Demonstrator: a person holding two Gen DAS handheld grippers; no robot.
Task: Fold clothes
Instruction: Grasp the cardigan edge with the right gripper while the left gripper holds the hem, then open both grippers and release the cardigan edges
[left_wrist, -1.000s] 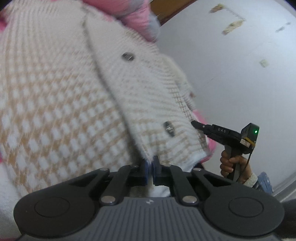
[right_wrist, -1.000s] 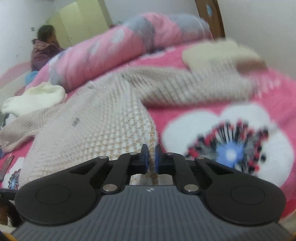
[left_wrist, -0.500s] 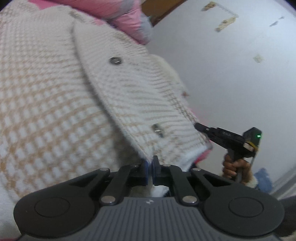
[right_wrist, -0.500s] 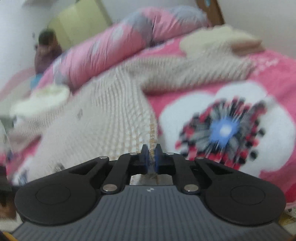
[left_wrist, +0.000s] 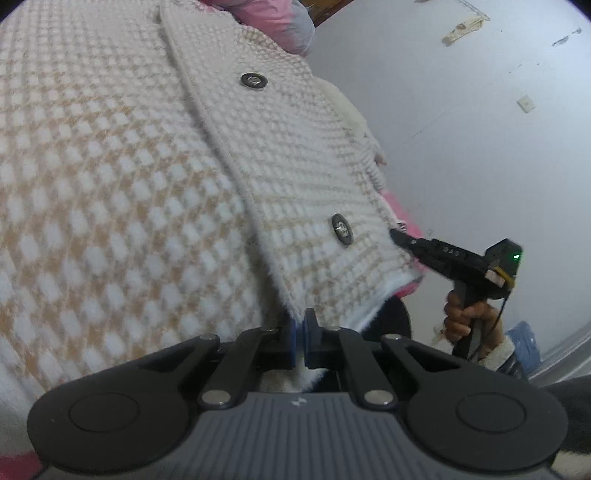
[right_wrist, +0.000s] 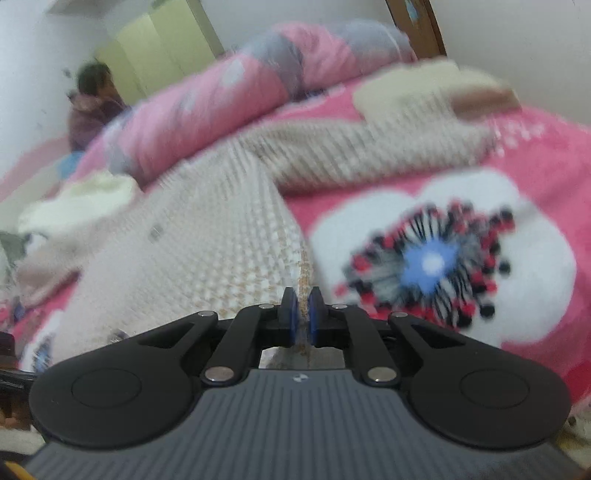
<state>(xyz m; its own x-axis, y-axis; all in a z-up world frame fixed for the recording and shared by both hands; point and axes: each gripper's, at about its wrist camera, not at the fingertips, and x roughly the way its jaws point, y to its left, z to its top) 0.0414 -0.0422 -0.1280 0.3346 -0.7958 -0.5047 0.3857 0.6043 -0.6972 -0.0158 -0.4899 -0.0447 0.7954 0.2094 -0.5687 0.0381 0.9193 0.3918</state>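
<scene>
We are seeing a fuzzy, coarse-knit checked cardigan (left_wrist: 110, 177) with shiny metal buttons (left_wrist: 342, 229), lying on a plush fleece blanket (right_wrist: 517, 192); matt black plastic gripper fingers (left_wrist: 314, 332) are showing blue pads.

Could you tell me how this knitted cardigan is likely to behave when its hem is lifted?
The cardigan will probably drape limply: it already sags between the left tongs and right tongs. Its thick knit looks fairly heavy. The fuzzy surface should resist slipping.

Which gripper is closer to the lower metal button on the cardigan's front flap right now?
Right. In the left wrist view the right gripper pinches the cardigan edge just beside the lower button. The left gripper clamps the hem corner, farther below it.
</scene>
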